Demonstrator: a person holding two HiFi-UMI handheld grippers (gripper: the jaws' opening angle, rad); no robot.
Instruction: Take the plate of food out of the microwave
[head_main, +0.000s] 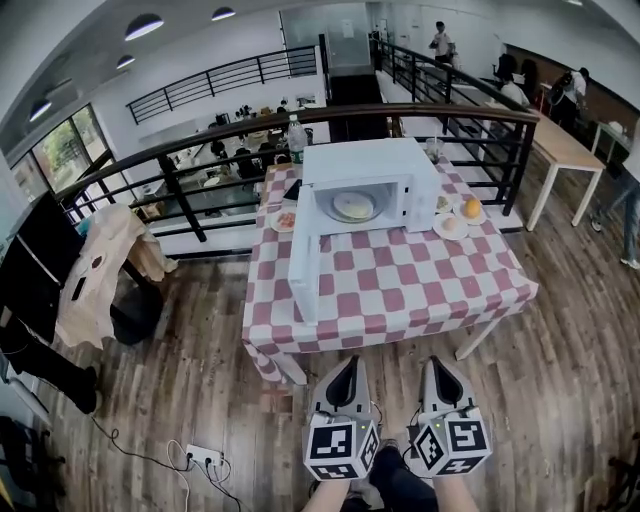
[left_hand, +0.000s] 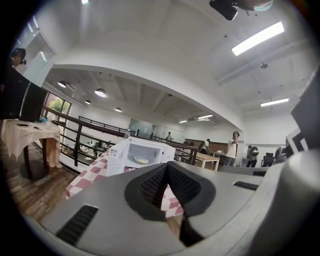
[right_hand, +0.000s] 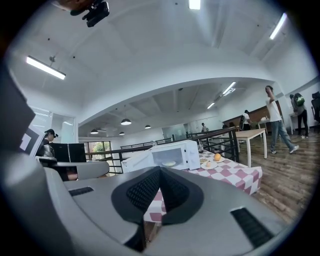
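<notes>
A white microwave oven (head_main: 370, 185) stands in the upper middle of the head view, on a desk under a red-and-white checked cloth (head_main: 400, 290). Its white door (head_main: 305, 275) is swung wide open toward the lower left. Inside it, on the oven floor, lies the round pale plate of food (head_main: 353, 206), which also shows small in the left gripper view (left_hand: 141, 160) and the right gripper view (right_hand: 169, 163). On the cloth just right of the oven are a small white plate with an orange fruit (head_main: 470, 208) and another small plate (head_main: 450, 226). A third plate with reddish food (head_main: 285, 220) lies left of the oven. At the bottom of the frame, over the wooden plank floor (head_main: 200, 380) and well apart from the desk, the left claw (head_main: 350, 364) and the right claw (head_main: 437, 362) point toward the desk side by side. Each has its jaws closed together with nothing between them.
</notes>
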